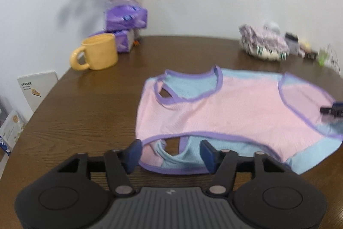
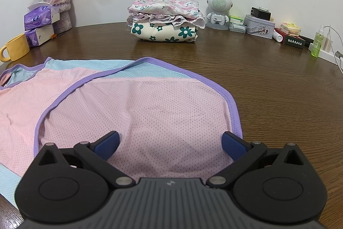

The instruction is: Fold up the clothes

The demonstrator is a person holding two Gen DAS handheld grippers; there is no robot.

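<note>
A pink and light-blue mesh vest point(image 1: 225, 111) with purple trim lies flat on the brown wooden table point(image 1: 85, 111). In the left wrist view my left gripper point(image 1: 171, 155) is open. Its blue pads stand on either side of the near strap and armhole edge without pressing it. The tip of my right gripper point(image 1: 333, 111) shows over the vest's right side. In the right wrist view my right gripper point(image 2: 170, 145) is open wide just above the vest's point(image 2: 150, 111) folded-over pink flap, gripping nothing.
At the back left stand a yellow mug point(image 1: 96, 53), two purple tissue packs point(image 1: 126, 18) and a vase of dried flowers point(image 2: 56, 1). At the back are a stack of folded clothes point(image 2: 165, 18), a white speaker figure point(image 2: 217, 10), a tin point(image 2: 259, 26) and a green spray bottle point(image 2: 318, 42).
</note>
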